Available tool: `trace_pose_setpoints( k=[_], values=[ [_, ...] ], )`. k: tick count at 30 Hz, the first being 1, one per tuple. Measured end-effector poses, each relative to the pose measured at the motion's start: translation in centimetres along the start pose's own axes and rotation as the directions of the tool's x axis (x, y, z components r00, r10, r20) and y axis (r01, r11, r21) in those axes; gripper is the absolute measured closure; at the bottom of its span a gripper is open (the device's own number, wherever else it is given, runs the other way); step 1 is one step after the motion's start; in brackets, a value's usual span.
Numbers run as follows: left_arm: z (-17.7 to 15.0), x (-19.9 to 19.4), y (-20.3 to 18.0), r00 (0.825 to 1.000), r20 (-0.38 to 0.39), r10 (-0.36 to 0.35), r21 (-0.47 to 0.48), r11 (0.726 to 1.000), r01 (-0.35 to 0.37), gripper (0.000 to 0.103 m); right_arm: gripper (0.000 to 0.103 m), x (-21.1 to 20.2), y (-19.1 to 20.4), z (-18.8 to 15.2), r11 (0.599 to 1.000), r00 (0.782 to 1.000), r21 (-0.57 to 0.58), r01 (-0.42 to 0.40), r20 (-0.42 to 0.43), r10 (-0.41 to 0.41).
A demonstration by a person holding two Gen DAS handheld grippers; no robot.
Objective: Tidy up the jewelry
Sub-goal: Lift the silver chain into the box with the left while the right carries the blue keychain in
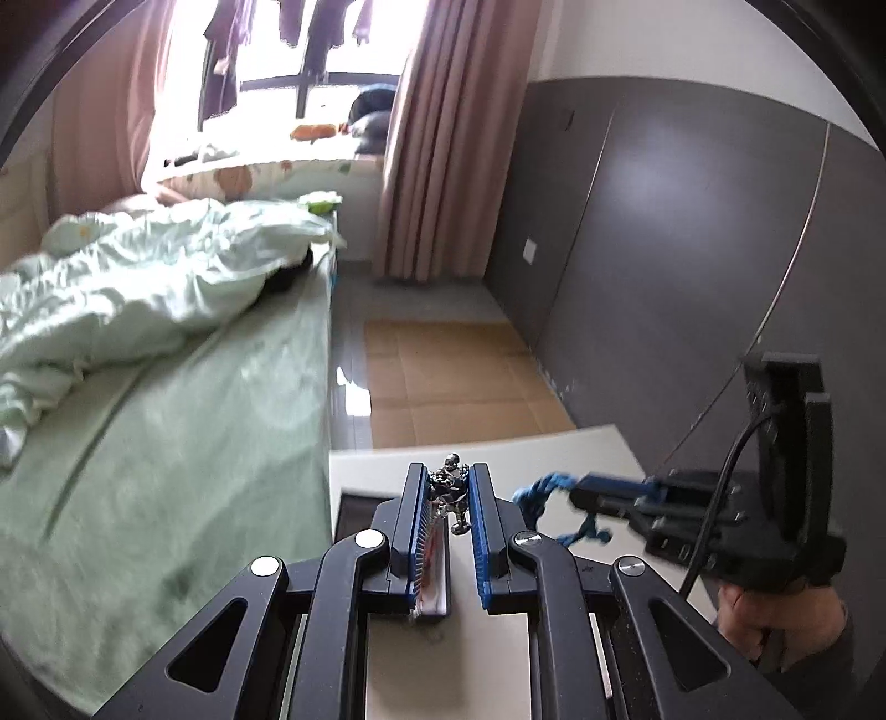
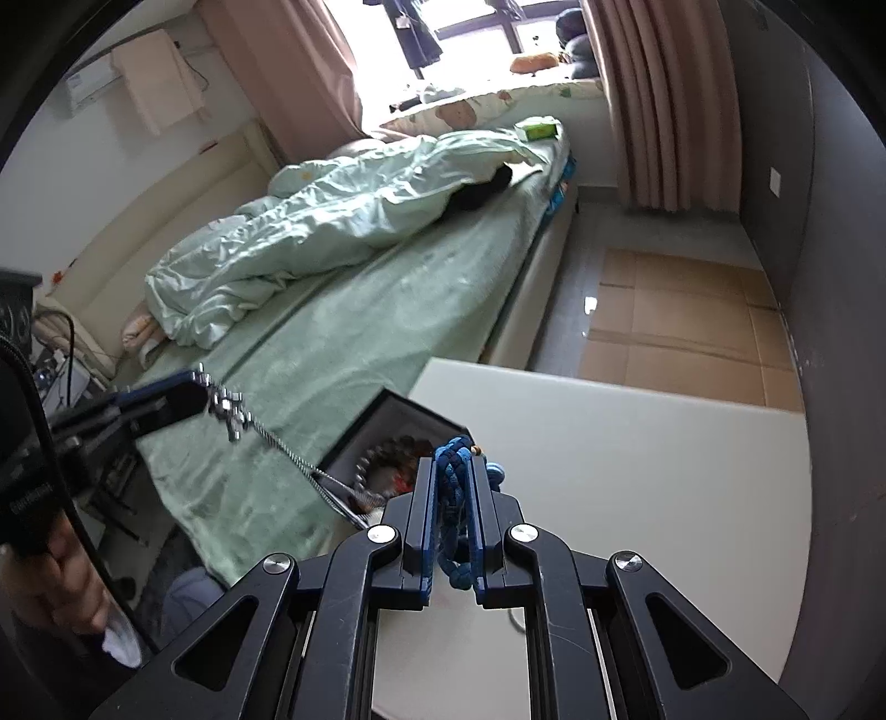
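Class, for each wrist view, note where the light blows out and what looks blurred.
Left wrist view: the window is blown out, and the quilt and blue braided bracelet are smeared. Right wrist view: window glare again; the silver chain is blurred.

Two tongs are counted: the left tongs and the right tongs. One silver chain and one blue braided bracelet are seen. One black box is counted at the worktop's left edge, with one beaded bracelet inside.
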State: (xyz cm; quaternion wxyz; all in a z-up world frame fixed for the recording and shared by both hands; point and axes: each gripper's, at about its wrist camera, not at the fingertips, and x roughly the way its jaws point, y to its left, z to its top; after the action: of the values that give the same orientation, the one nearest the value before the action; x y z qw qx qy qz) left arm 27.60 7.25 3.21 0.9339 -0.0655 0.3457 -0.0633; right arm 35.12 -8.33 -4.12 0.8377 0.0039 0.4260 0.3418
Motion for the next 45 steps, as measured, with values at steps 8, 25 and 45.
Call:
trace_pose_setpoints(
  k=[8,25,45],
  values=[
    [4.5,-1.9,-0.2,0.995,0.095,0.005,0.032,0.999,-0.008,0.088,0.092,-0.1,1.9,2.0,0.999,0.999,-0.029,-0.028,0.02,0.029],
    [7.9,-3.1,0.1,0.986,0.164,0.004,0.059,0.998,-0.014,0.088,0.092,0.9,2.7,3.6,0.998,0.998,-0.028,-0.058,0.023,0.059],
    [-1.3,5.9,5.1,0.995,-0.098,-0.021,-0.14,0.99,0.007,0.088,0.092,6.4,1.0,2.2,0.995,0.995,0.061,-0.073,-0.07,0.077]
  ],
)
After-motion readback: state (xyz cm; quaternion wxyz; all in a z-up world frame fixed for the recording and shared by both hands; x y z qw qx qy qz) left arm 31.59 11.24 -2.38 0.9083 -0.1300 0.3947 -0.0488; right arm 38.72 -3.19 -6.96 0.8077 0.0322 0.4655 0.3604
